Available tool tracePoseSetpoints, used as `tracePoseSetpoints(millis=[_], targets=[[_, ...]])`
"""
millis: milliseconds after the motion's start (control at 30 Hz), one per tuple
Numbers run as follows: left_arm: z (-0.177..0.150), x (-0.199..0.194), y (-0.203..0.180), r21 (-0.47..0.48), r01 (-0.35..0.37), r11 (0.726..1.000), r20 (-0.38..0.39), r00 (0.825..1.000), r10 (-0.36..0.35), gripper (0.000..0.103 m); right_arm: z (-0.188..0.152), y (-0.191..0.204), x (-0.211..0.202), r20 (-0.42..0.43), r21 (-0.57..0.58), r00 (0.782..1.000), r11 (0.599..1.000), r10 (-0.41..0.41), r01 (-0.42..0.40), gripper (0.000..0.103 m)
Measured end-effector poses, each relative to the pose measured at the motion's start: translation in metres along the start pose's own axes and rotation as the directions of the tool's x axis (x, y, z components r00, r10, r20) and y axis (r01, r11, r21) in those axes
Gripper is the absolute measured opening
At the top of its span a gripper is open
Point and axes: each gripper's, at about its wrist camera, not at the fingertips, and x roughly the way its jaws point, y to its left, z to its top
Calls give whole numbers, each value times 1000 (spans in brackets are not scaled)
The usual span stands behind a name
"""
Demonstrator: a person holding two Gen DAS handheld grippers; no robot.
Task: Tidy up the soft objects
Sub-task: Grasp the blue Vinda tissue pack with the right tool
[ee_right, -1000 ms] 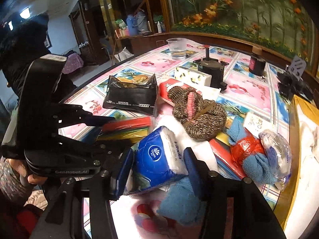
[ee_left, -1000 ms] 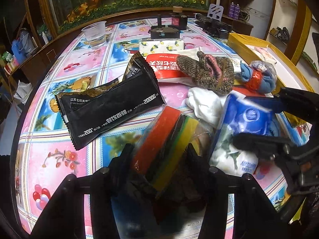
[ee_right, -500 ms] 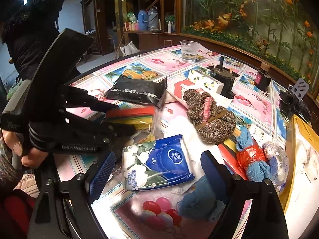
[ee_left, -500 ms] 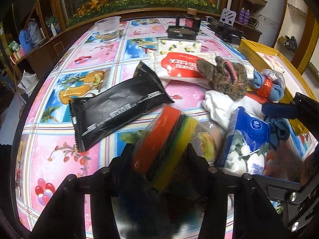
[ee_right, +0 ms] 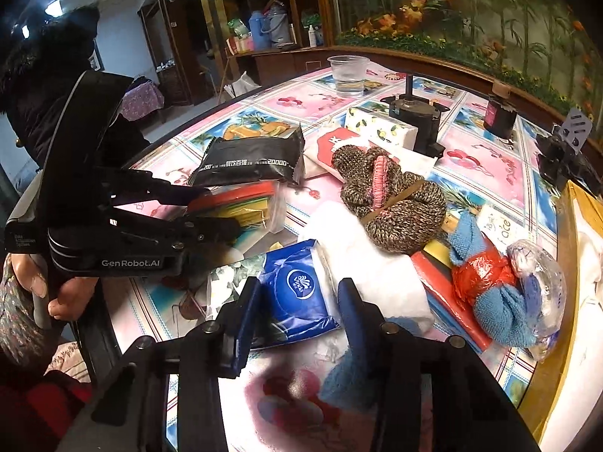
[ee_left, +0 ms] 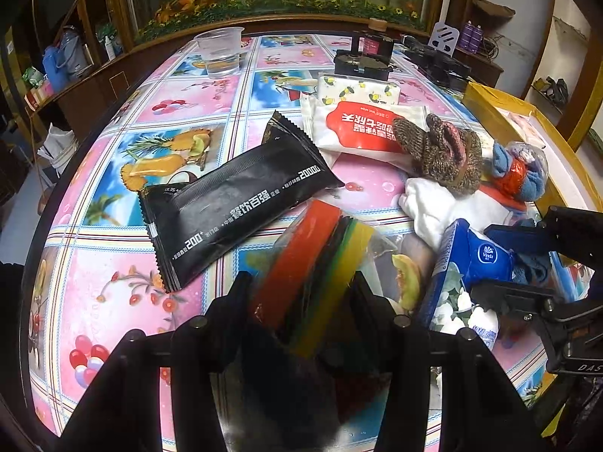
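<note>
A bench [ee_left: 113, 196] covered by a fruit-patterned cloth is strewn with soft packs. Near its front edge, a clear bag of coloured cloths [ee_left: 320, 263] is clamped by the left tool [ee_left: 301, 293]. Beside it, a blue tissue pack [ee_right: 297, 293] is gripped by the right tool [ee_right: 297, 309], whose jaws have just been closing.

Both views are fisheye, so the round bench [ee_left: 113, 196] with its glossy pink and blue fruit-print cover bows strongly, and the corners fall off into black vignette. Light is indoor and moderate, falling from above; a bright ceiling lamp [ee_right: 52, 8] flares in the upper left of the right wrist view, while the room behind stays dim. The black foil packet [ee_left: 233, 203] and the clear plastic cup [ee_left: 220, 52] carry small glints. Mid-bench detail is sharp; the black tool arms [ee_left: 301, 376] close to each lens are dark and soft.
</note>
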Motion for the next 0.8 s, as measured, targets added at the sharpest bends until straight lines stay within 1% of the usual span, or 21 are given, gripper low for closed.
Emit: tracePoseSetpoints(millis=[67,100,133,167,200,233,300,467,633,667,700,800], targets=[[0,0,0,0,0,1000,0,1000,0,51,0,2,0,-1,-5,1000,1000,3,-3,46],[0,0,0,0,1,1000,0,1000,-1,51,0,3,0,0,-10,1000,1000,0,0,48],[0,0,0,0,1,1000,0,1000,-1,51,0,5,0,-1,-18,1000,1000,-7,7,61],[0,0,0,-1,2,1000,1,1000,-2,51,0,6,0,0,-25,1000,1000,-15,15,69],[0,0,1,-2,4,1000,1,1000,-4,51,0,8,-1,5,-37,1000,999,-26,26,84],[-1,0,1,-5,6,1000,1,1000,-6,51,0,10,-2,14,-48,999,998,-34,34,90],[-1,-1,3,-11,10,1000,2,1000,-10,51,0,16,-3,22,-77,999,996,-33,35,92],[-1,-1,6,-25,23,999,3,1000,-23,51,-1,29,6,-21,-153,999,987,-47,43,92],[-2,-3,6,-23,33,999,10,999,-33,51,0,37,20,-68,-201,992,975,-109,94,92],[-2,-3,7,-23,34,999,9,999,-34,51,0,36,22,-74,-197,990,975,-119,103,90],[-3,-4,7,-22,36,999,9,999,-36,51,1,33,24,-79,-187,990,977,-117,101,81],[-3,-4,7,-22,40,999,10,999,-40,51,3,24,20,-65,-146,994,986,-85,75,79]])
